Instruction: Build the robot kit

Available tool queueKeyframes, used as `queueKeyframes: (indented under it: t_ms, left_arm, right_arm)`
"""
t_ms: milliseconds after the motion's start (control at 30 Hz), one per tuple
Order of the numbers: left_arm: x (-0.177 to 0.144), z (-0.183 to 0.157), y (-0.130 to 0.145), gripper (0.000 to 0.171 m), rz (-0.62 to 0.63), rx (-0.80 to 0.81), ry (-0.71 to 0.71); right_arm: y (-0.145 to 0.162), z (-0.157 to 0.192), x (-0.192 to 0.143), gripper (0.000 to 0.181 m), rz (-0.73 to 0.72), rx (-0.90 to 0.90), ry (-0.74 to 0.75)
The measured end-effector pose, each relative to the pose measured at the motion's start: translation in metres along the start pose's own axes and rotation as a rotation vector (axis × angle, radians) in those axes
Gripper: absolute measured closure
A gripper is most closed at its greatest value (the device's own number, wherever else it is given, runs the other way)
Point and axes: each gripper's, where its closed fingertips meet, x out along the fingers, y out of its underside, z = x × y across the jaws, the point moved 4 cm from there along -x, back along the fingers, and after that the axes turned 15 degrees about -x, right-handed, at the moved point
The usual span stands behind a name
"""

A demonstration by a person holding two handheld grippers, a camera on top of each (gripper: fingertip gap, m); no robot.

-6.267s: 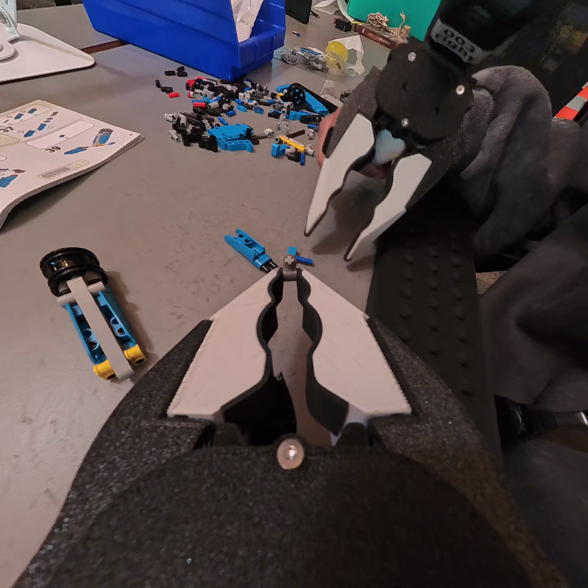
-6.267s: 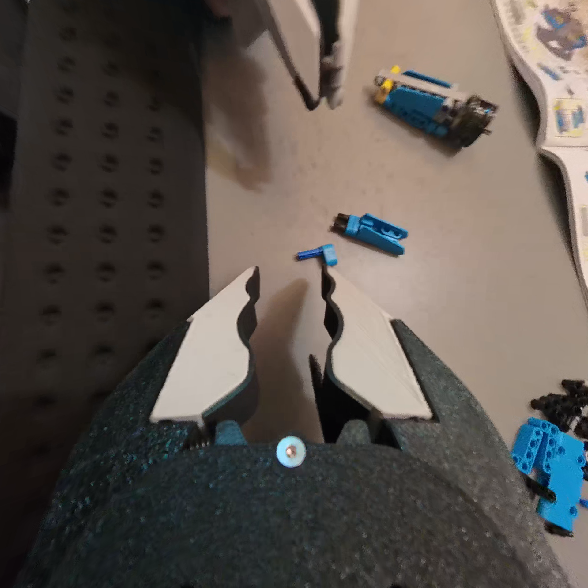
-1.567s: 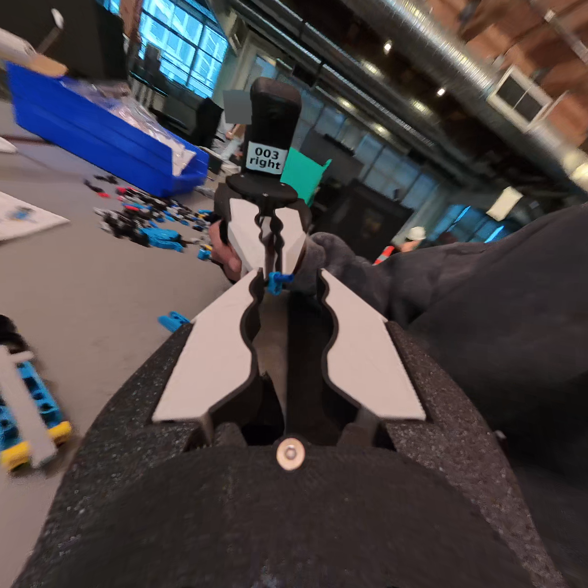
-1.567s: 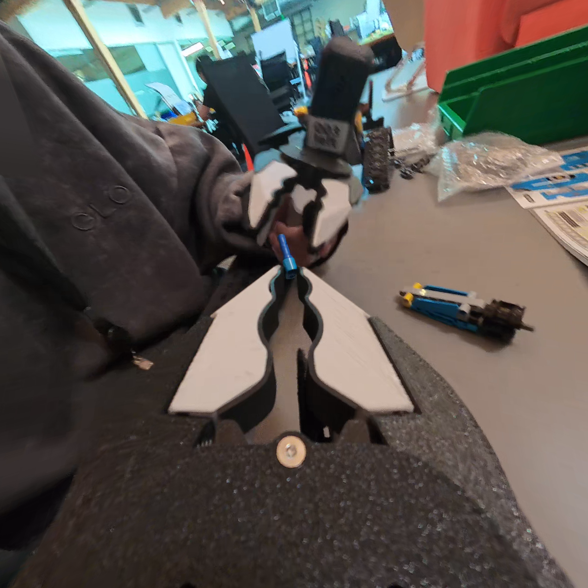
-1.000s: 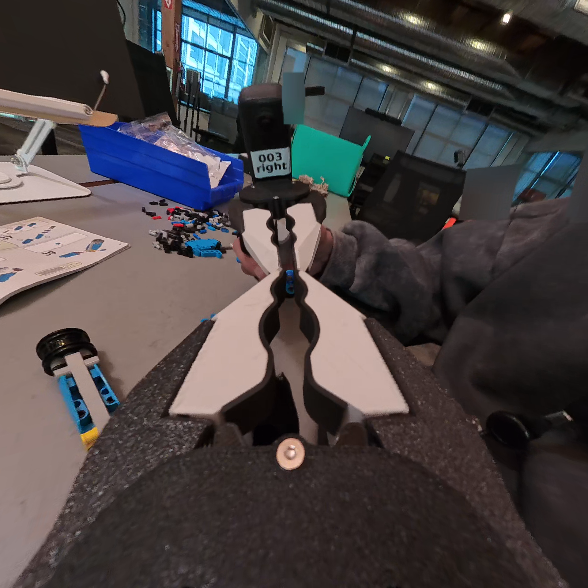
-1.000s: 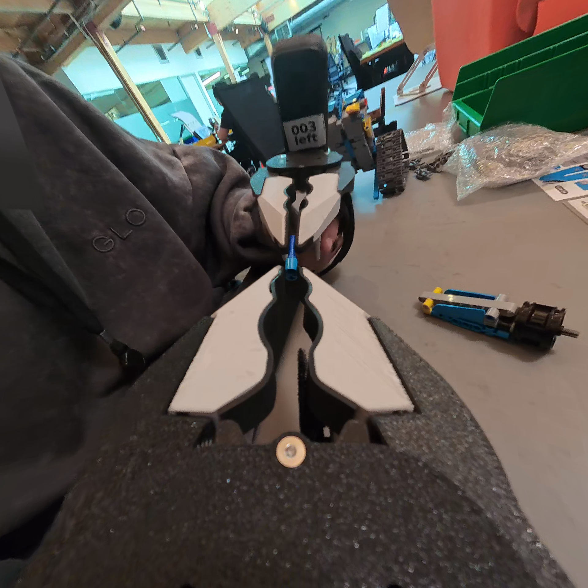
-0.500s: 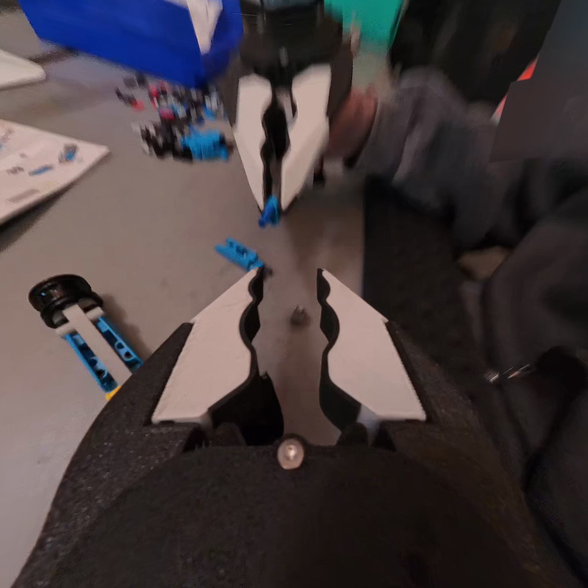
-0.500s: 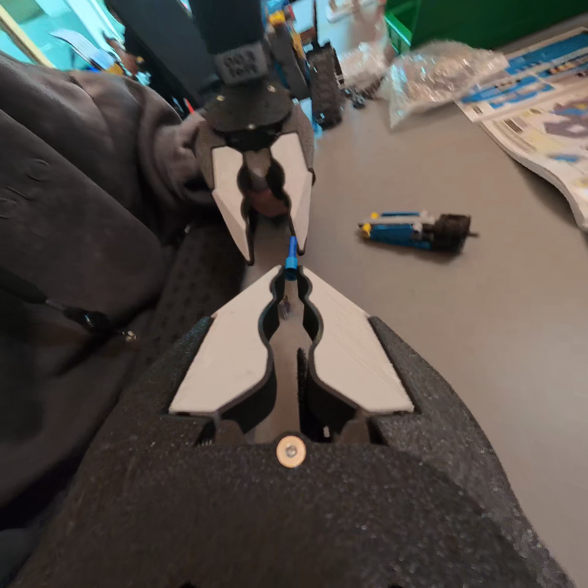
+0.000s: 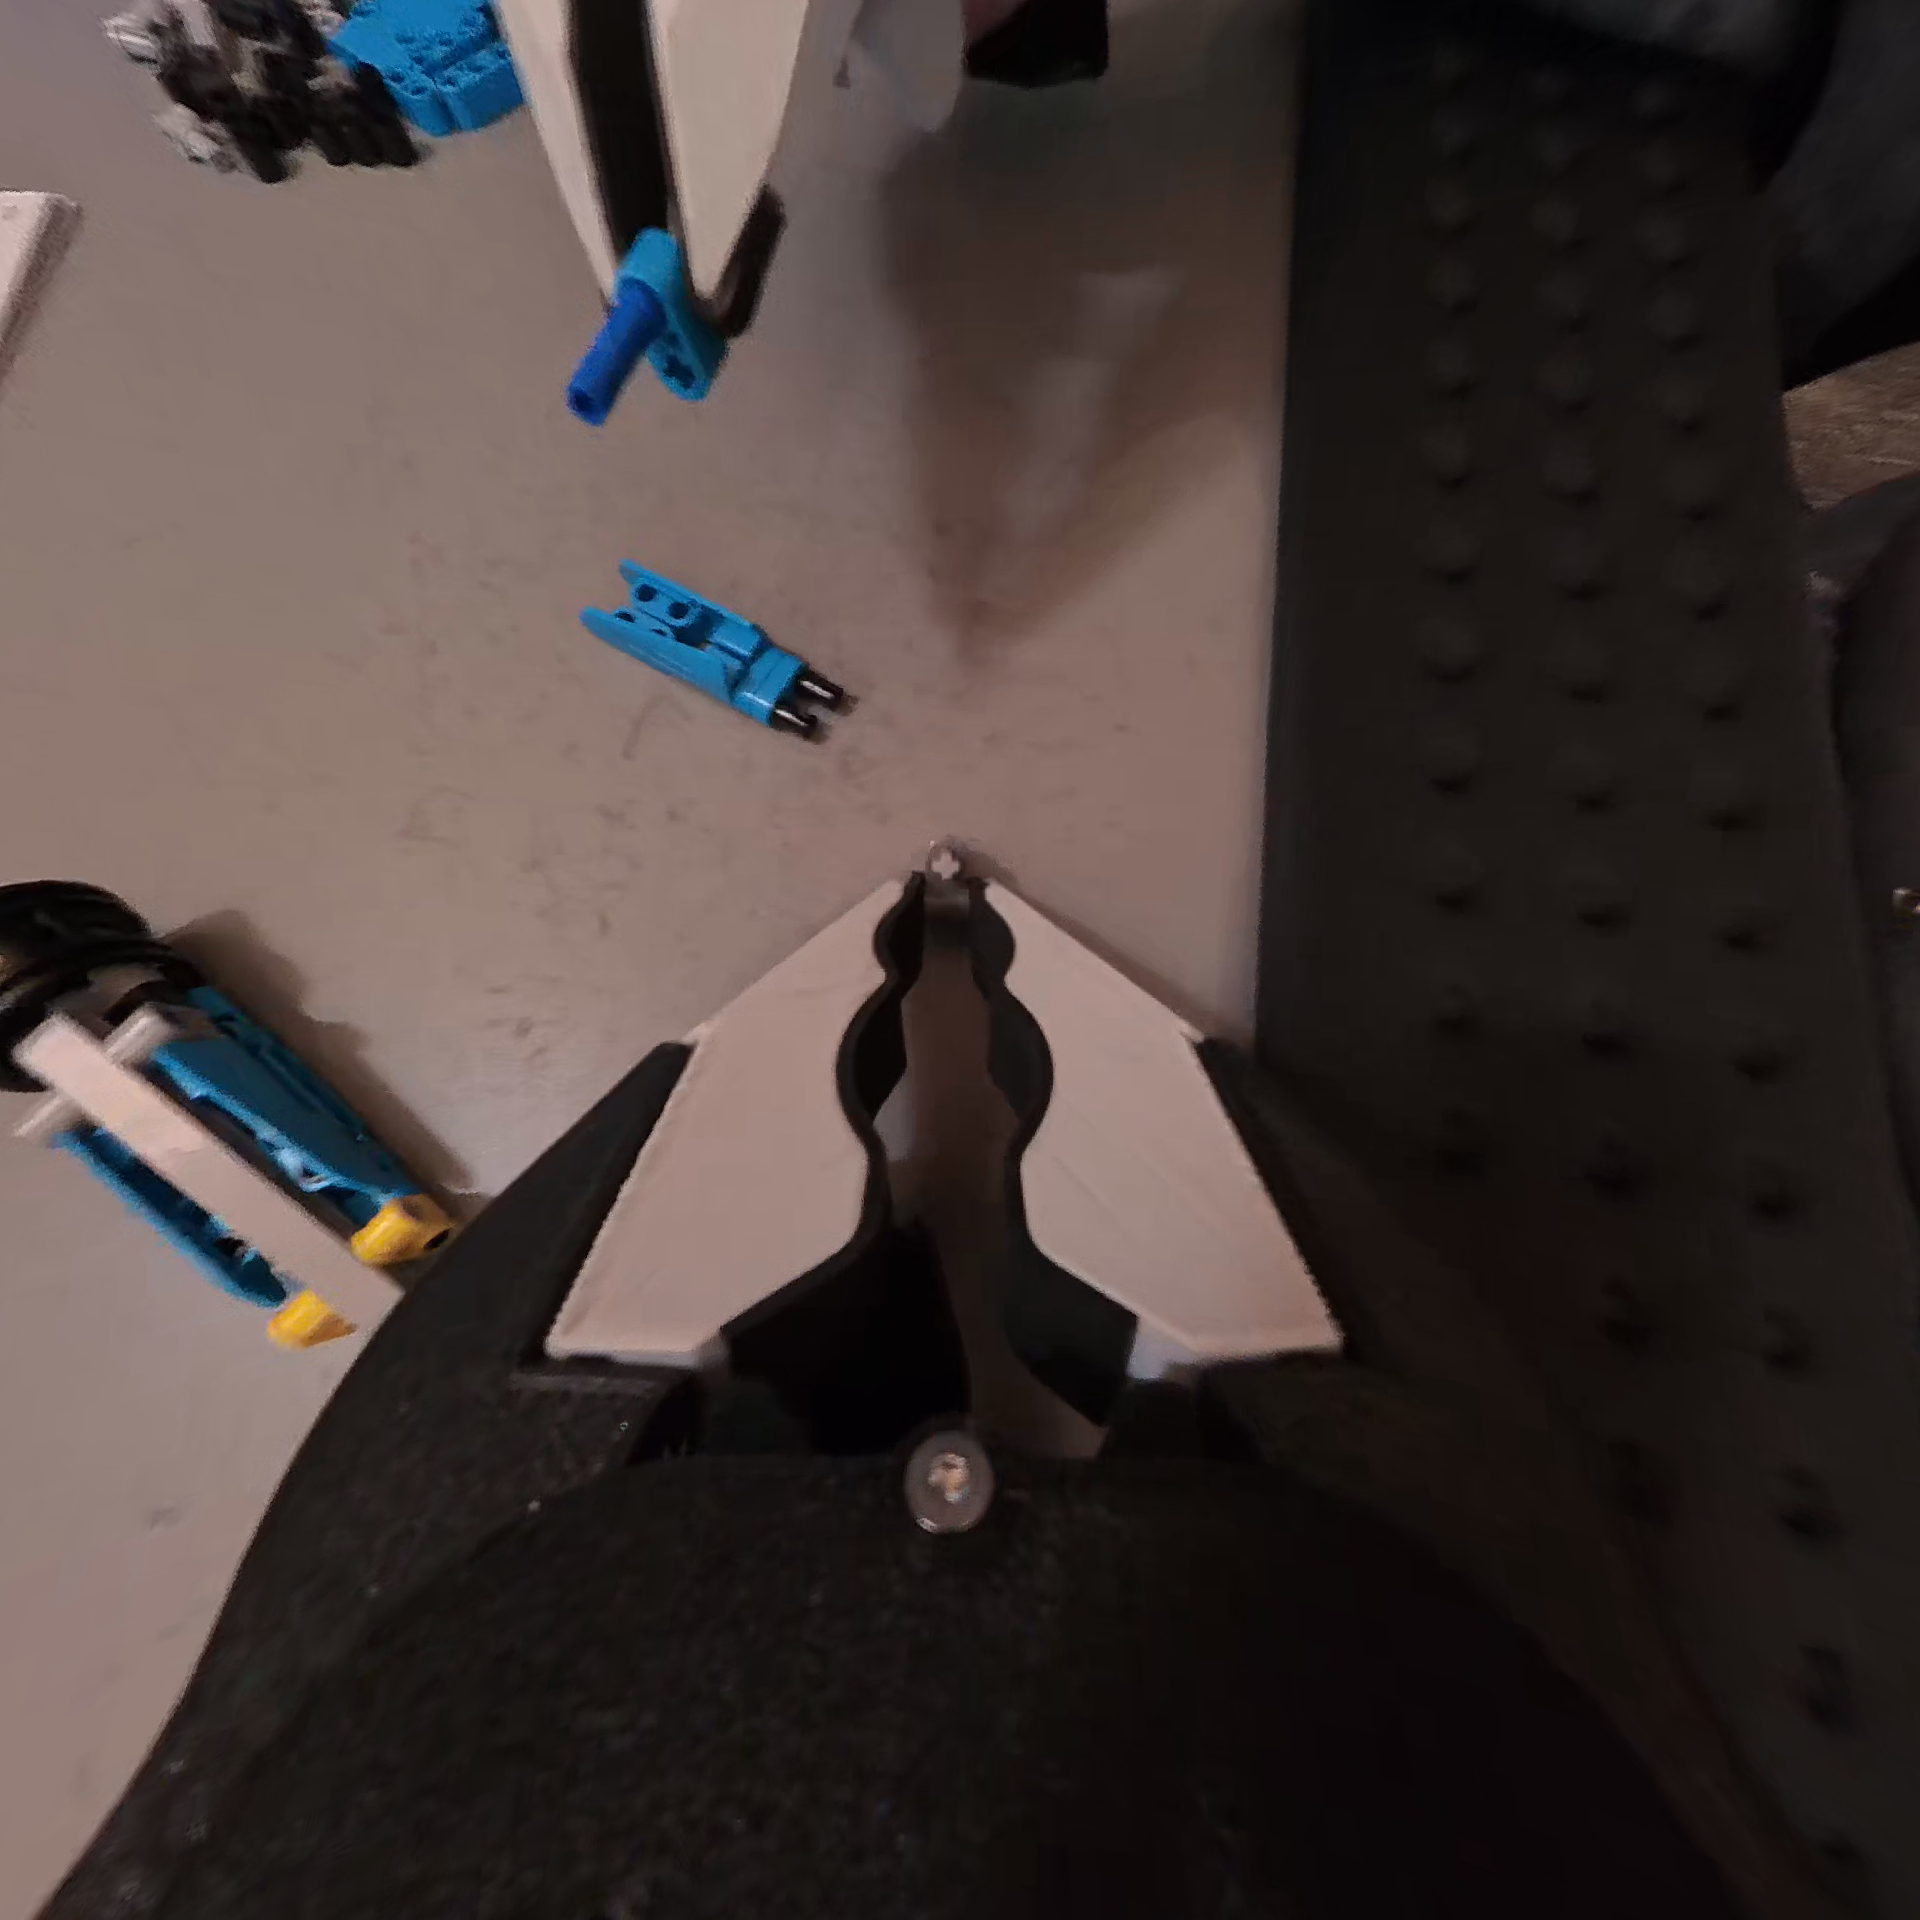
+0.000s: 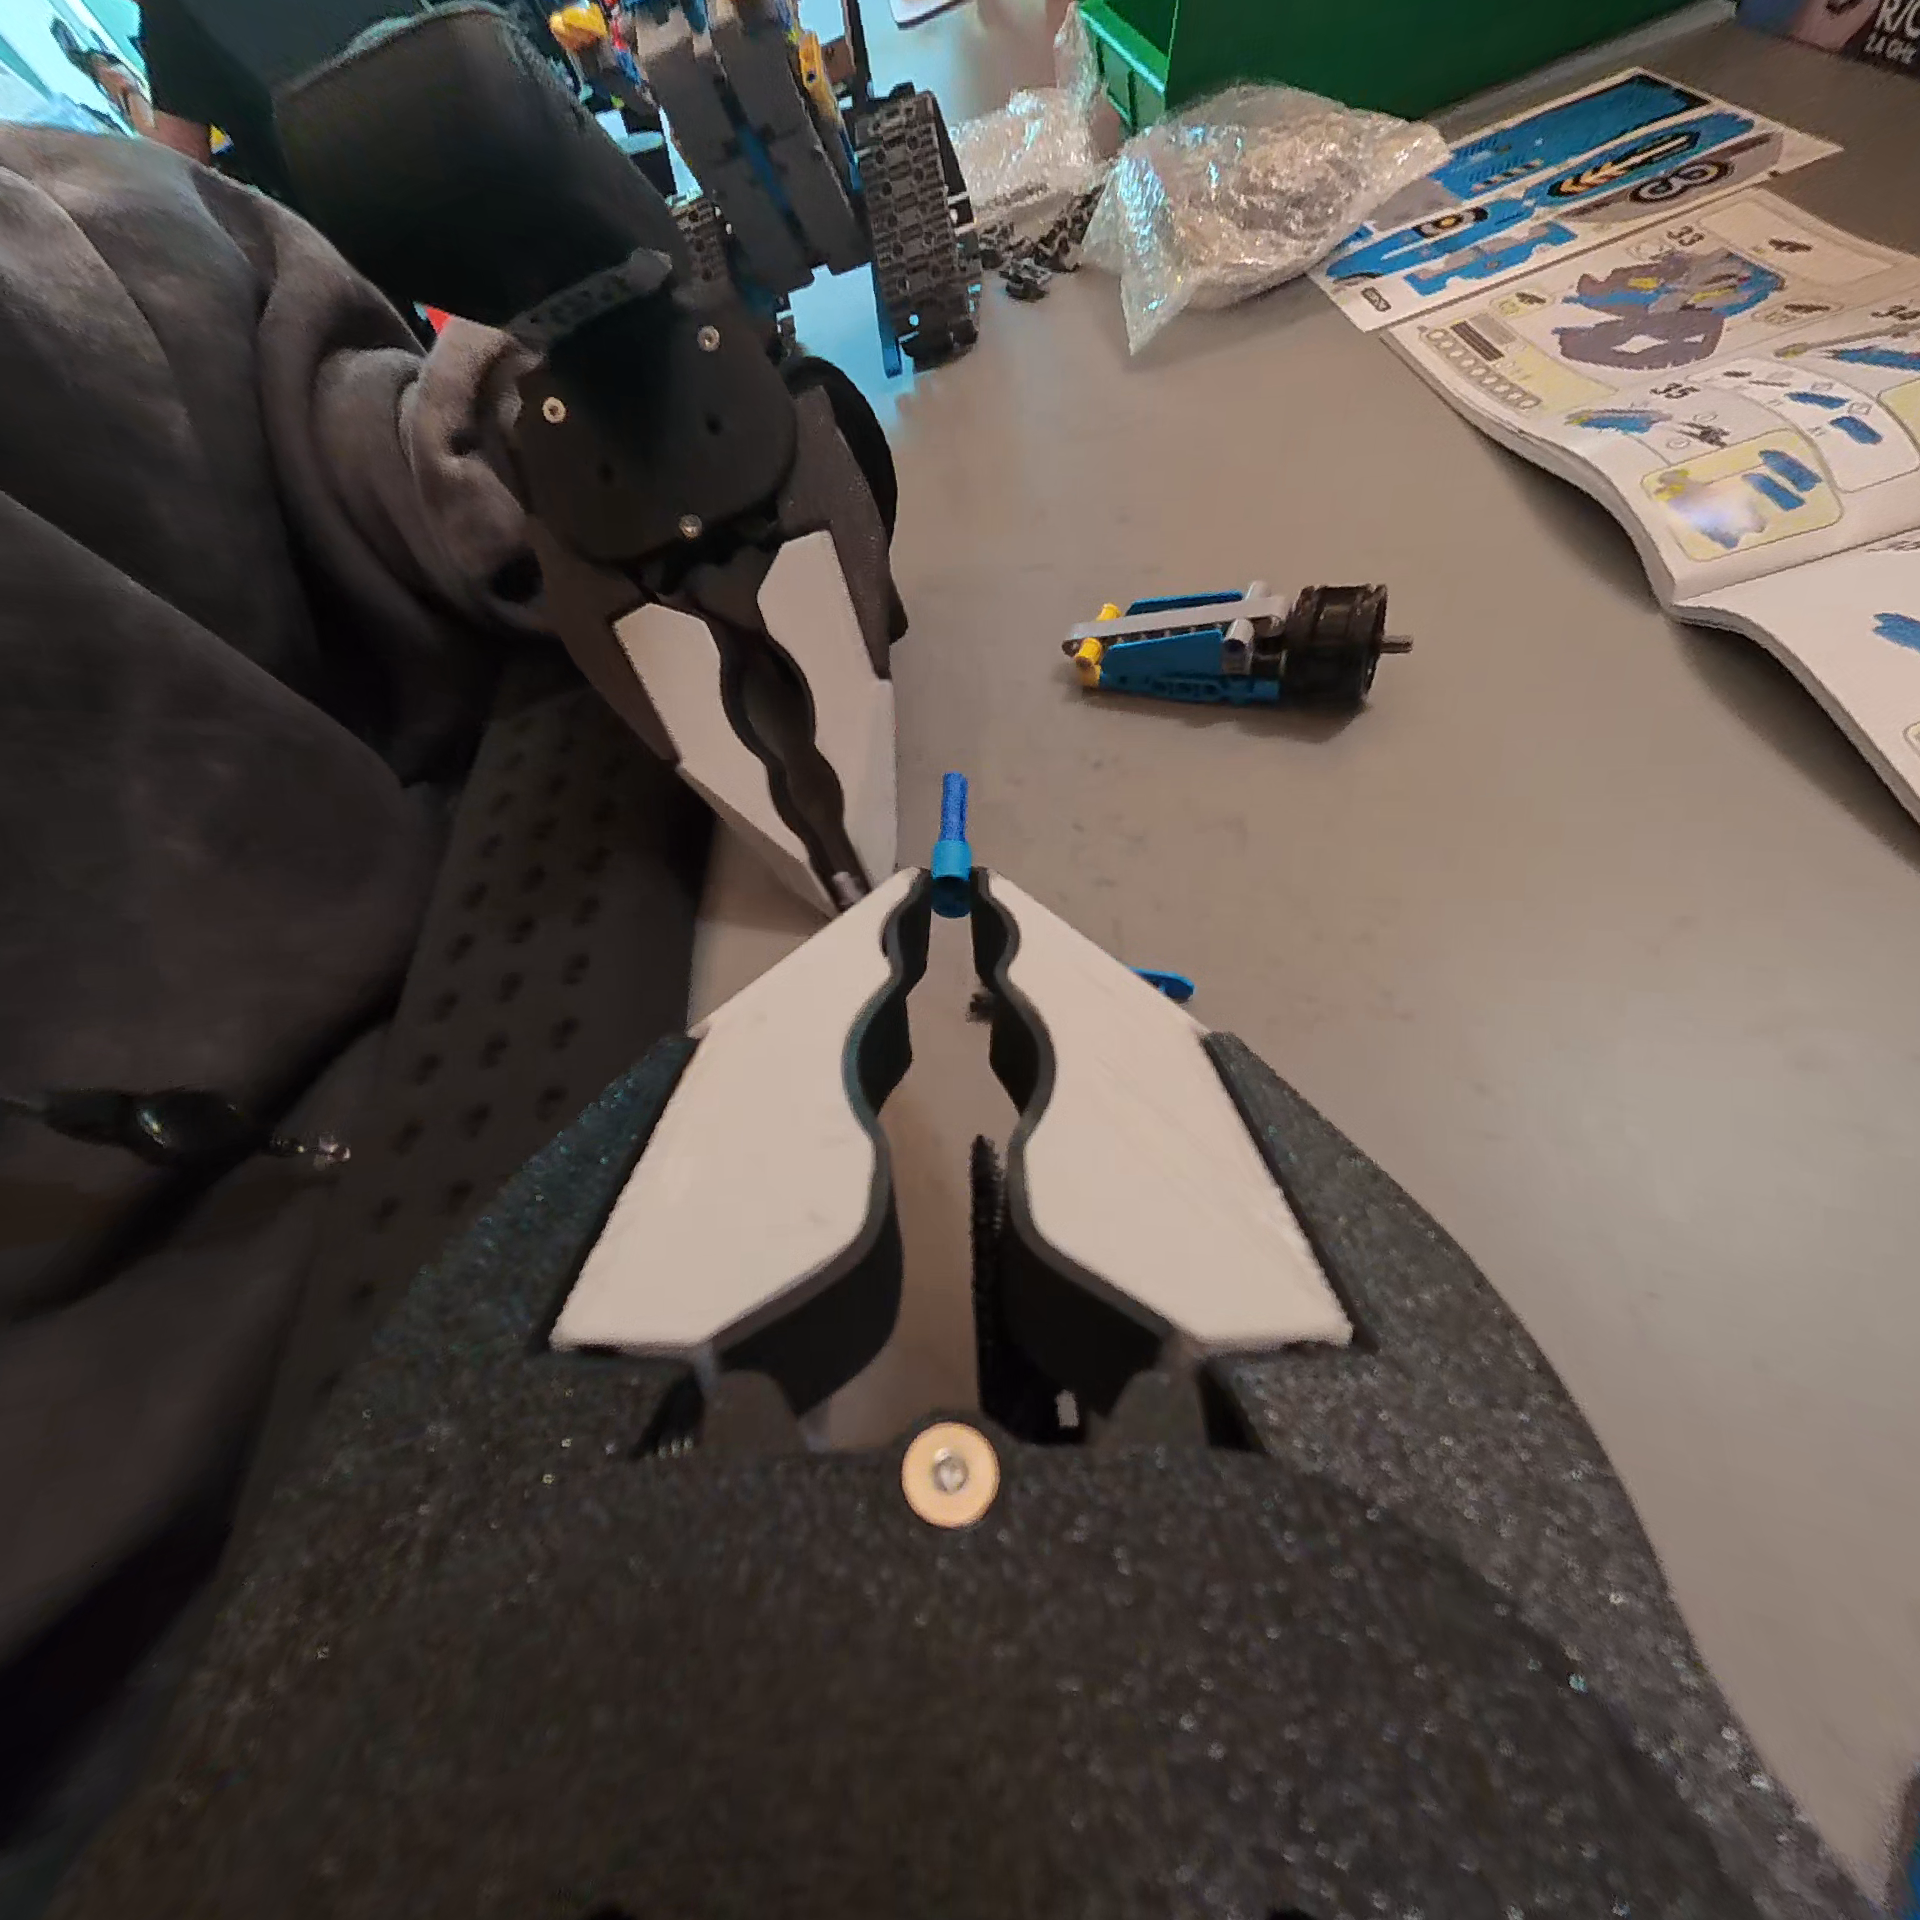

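Note:
My left gripper point(image 9: 943, 885) is shut on a small grey cross-hole piece point(image 9: 945, 862) low at the grey table, next to the black dotted mat point(image 9: 1558, 831). My right gripper point(image 10: 948, 885) is shut on a blue connector with a dark blue pin point(image 10: 948, 847) and holds it above the table. In the left wrist view the right gripper point(image 9: 675, 281) hangs at the top with that blue connector point(image 9: 649, 312). In the right wrist view the left gripper point(image 10: 847, 883) points down just left of my fingertips. A blue piece with two black pins point(image 9: 712, 652) lies between them.
A blue and grey assembly with a black wheel point(image 10: 1236, 644) lies on the table point(image 10: 1455, 1039), also in the left wrist view point(image 9: 197, 1101). An open booklet point(image 10: 1714, 416), plastic bags point(image 10: 1247, 197), a tracked model point(image 10: 831, 156), a green bin point(image 10: 1403, 31) and a pile of loose pieces point(image 9: 312, 83) stand farther off. The tips of one gripper are about 9 cm away from the tips of the other. Between my left fingertips and the tracked model point(image 10: 831, 156) there is roughly 35 cm.
Both grippers came down from a raised, tip-to-tip pose. My left gripper was open over the small grey piece on the table and has now shut on it. The right keeps the blue connector.

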Motion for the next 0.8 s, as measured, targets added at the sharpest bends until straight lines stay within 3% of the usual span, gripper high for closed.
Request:
queueKeyframes:
  t_ms: [133,267,333,600,800]
  left_arm:
    - [-0.026,0.004,-0.033,0.164,-0.273,-0.107,0.028]
    - [-0.063,-0.005,-0.067,0.164,-0.610,-0.329,0.224]
    - [-0.071,-0.004,-0.070,0.164,-0.696,-0.411,0.299]
    - [-0.073,0.006,-0.063,0.164,-0.706,-0.503,0.339]
    - [-0.074,0.005,-0.054,0.164,-0.655,-0.289,0.072]
  right_arm:
    - [-0.013,-0.002,-0.007,0.174,-0.099,0.023,0.017]
    - [-0.035,0.002,-0.019,0.174,-0.258,0.034,-0.003]
    - [-0.044,0.008,-0.022,0.175,-0.318,0.064,-0.053]
    - [-0.053,0.009,-0.010,0.174,-0.409,0.229,-0.140]
    - [-0.045,0.002,-0.008,0.175,-0.370,0.201,-0.077]
